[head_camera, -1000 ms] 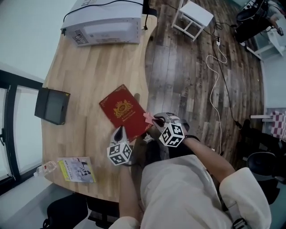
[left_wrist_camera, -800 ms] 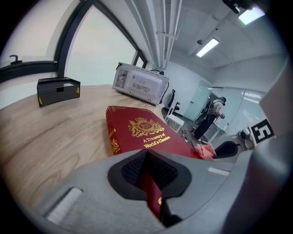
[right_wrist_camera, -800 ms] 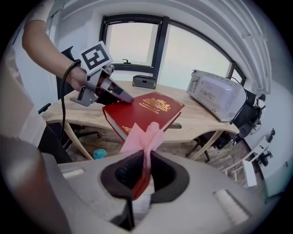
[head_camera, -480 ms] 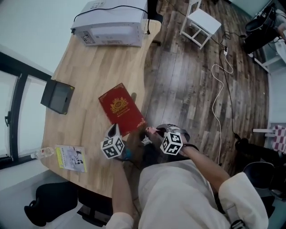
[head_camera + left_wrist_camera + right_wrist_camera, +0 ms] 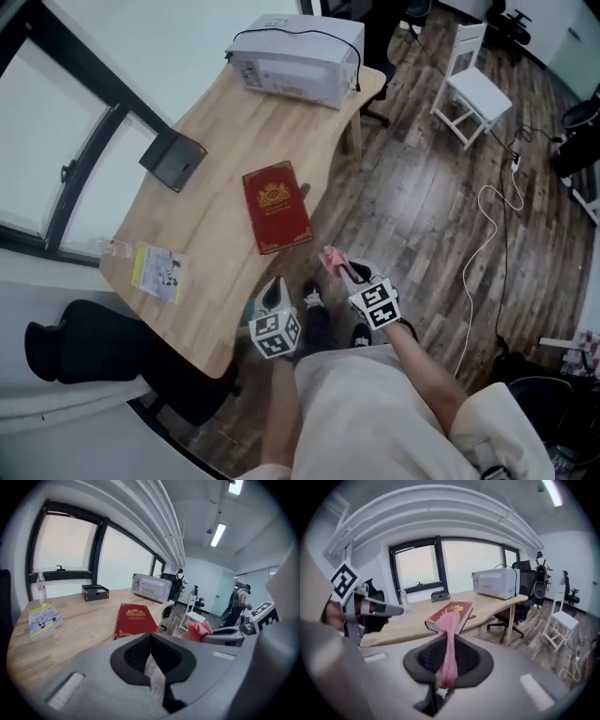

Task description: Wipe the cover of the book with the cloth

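Observation:
A red book [image 5: 277,206] with a gold crest lies flat on the wooden table [image 5: 216,141], near its right edge. My right gripper [image 5: 339,266] is off the table over the floor, shut on a pink cloth [image 5: 332,256] that sticks out past its tips. In the right gripper view the cloth [image 5: 450,634] hangs between the pads, with the book [image 5: 452,612] beyond it. My left gripper [image 5: 273,292] is shut and holds nothing, hovering by the table's near edge. The left gripper view shows the book [image 5: 133,618] ahead and the cloth [image 5: 199,630] at the right.
A white machine [image 5: 295,61] stands at the table's far end. A black box [image 5: 173,159], a booklet [image 5: 159,272] and a water bottle [image 5: 111,247] sit on the window side. A white chair [image 5: 473,94], a floor cable [image 5: 497,225] and a black chair [image 5: 84,347] surround the table.
Both grippers have drawn back from the book to beyond the table's edge. The cloth, earlier at the book's near corner, now hangs apart from it over the floor.

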{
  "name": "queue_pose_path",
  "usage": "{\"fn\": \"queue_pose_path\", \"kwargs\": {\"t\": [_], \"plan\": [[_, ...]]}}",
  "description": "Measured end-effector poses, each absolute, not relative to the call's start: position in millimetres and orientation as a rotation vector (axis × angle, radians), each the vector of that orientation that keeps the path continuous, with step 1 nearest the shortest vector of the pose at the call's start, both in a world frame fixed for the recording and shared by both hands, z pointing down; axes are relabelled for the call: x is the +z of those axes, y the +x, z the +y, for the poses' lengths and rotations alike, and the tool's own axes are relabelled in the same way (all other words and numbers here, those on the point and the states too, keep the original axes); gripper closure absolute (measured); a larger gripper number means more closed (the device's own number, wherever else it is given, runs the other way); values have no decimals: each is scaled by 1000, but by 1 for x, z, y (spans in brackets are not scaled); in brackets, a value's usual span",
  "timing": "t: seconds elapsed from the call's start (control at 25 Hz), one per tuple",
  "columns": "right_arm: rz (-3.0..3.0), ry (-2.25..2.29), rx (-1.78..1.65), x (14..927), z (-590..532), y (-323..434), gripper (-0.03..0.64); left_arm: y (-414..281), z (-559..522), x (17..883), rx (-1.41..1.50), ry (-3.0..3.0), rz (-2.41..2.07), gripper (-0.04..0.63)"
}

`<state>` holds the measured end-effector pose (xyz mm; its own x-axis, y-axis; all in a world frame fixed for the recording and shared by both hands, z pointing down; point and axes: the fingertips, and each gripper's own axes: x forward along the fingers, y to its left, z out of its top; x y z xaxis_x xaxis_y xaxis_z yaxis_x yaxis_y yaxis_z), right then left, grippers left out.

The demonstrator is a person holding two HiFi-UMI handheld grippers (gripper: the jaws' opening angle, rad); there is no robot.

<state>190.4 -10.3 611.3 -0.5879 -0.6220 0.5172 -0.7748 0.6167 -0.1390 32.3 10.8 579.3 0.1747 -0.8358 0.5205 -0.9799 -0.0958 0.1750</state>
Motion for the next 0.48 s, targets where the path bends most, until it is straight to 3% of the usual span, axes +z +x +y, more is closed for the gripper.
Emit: {"fn": "queue_pose_path", "kwargs": {"t": [0.48], "plan": [[-2616, 1150, 439, 543, 76, 203, 583, 76, 98, 506, 287, 2028, -1882, 588]]}}
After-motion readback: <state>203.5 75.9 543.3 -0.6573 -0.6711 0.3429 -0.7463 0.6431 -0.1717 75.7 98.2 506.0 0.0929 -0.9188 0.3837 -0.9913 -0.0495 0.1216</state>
